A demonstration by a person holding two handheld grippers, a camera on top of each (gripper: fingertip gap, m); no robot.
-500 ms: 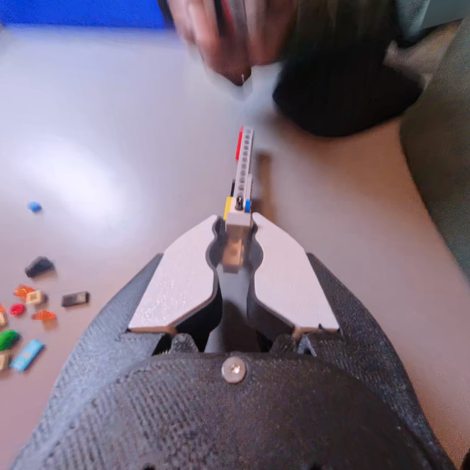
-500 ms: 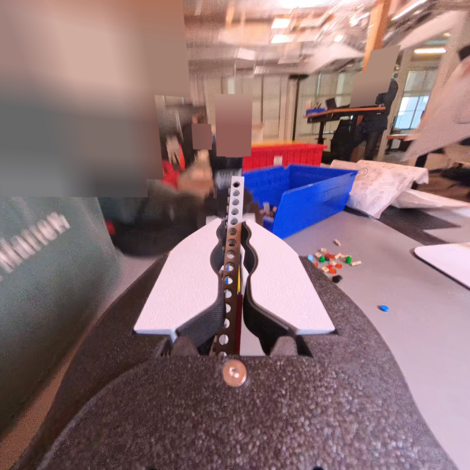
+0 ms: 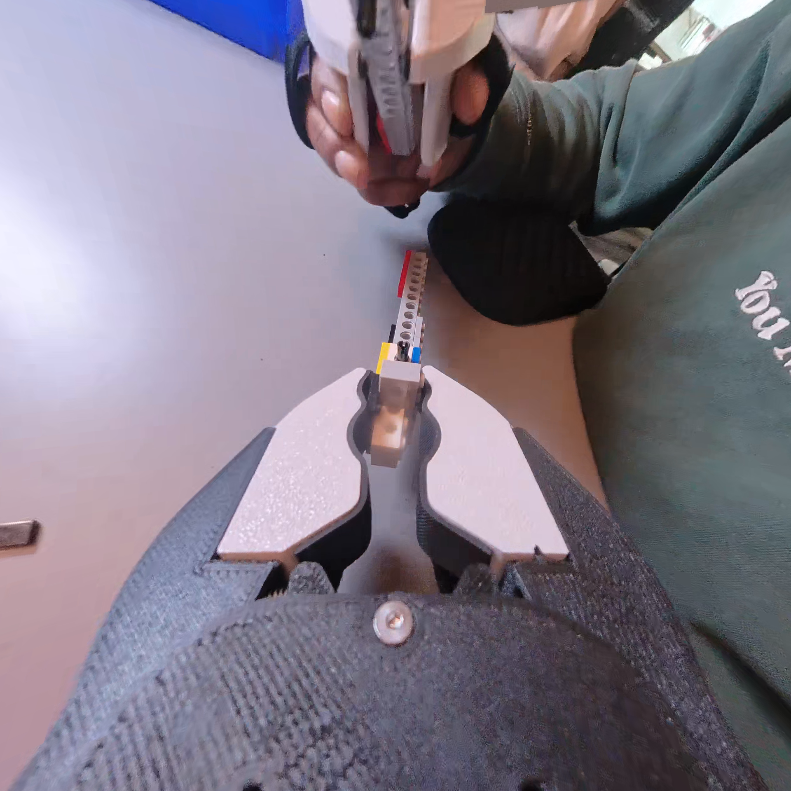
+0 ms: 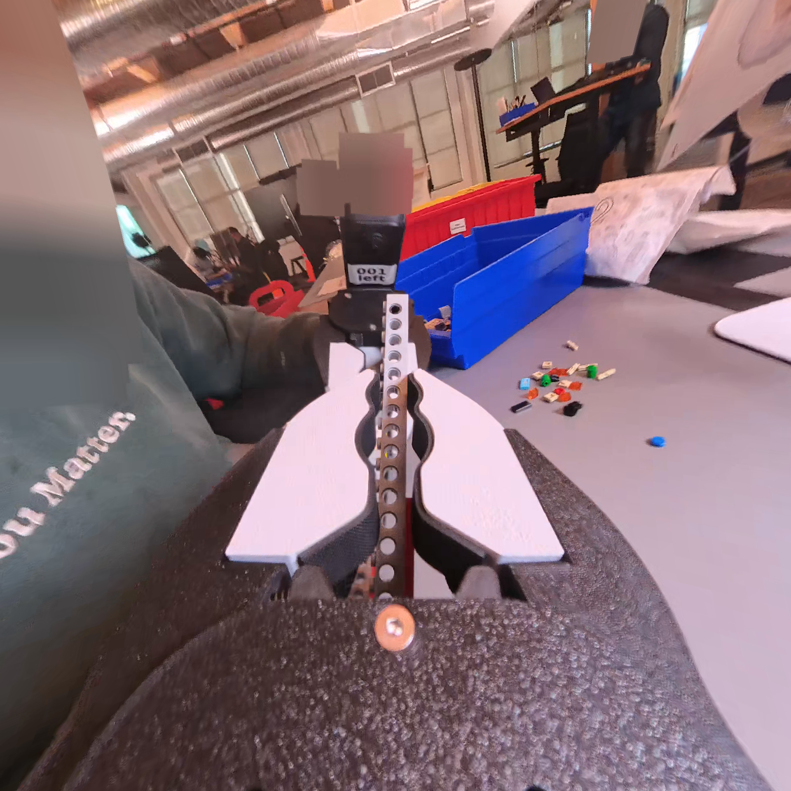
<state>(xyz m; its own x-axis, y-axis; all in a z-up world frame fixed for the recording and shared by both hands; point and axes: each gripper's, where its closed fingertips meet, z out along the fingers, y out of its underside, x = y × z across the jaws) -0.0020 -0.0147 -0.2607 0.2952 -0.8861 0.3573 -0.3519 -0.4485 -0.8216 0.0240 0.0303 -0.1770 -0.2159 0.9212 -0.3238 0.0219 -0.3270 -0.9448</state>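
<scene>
The left gripper is clamped on the grey brick end of a long brick assembly, fingers narrowly apart with the pads pressed to either side of it. Just past the tips sit a yellow piece, a black pin and a blue piece. From there the grey beam, with its row of holes and a red strip along one edge, runs away over the grey table.

Over on the other side, the right gripper has its fingers nearly closed on a holed beam, which runs lengthwise down the slot and sticks out beyond the tips. The left view shows the same thing from the far end: white fingers tight on grey beam. The right hand wraps the handle, and a green sleeve fills that side.

Further out lies a scatter of small bricks, a lone blue stud and a blue bin.

Now the risks, as I read them. Two grippers, two long levers: any twist between them could pop a joint or snap pieces off. The left grip is right at the end of its build, so a sideways knock could pivot it loose. The beam lying along the right slot could slide out lengthwise if the squeeze eases.
</scene>
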